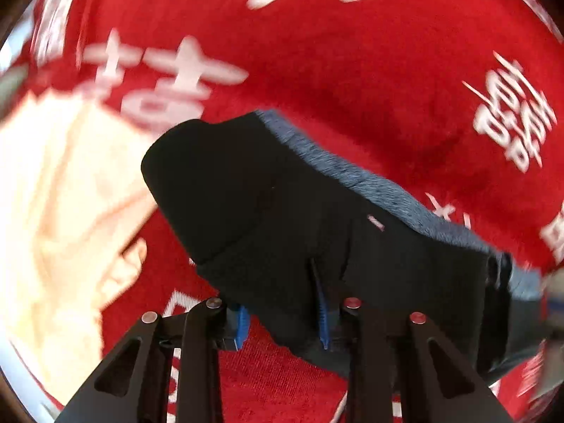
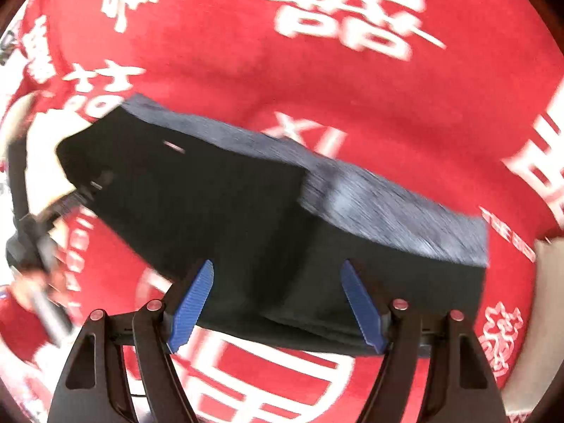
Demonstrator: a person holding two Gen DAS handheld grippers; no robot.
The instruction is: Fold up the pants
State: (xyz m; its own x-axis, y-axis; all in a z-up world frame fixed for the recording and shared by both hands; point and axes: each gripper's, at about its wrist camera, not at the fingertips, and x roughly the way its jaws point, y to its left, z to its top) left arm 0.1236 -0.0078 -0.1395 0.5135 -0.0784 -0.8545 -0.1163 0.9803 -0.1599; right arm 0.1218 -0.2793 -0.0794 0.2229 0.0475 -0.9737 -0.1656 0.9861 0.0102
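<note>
Standing wide apart, the blue pads (image 2: pixel 192 306) of the right gripper (image 2: pixel 278 305) hold nothing, poised over the near edge of the folded black pants (image 2: pixel 225 218). Left gripper (image 1: pixel 283 320): jaws also spread, pants draped across one pad. Pants: compact bundle, grey inner layer (image 2: pixel 387 208) exposed, lying on a red cloth (image 2: pixel 352 81) with white characters. Frames blurred.
</note>
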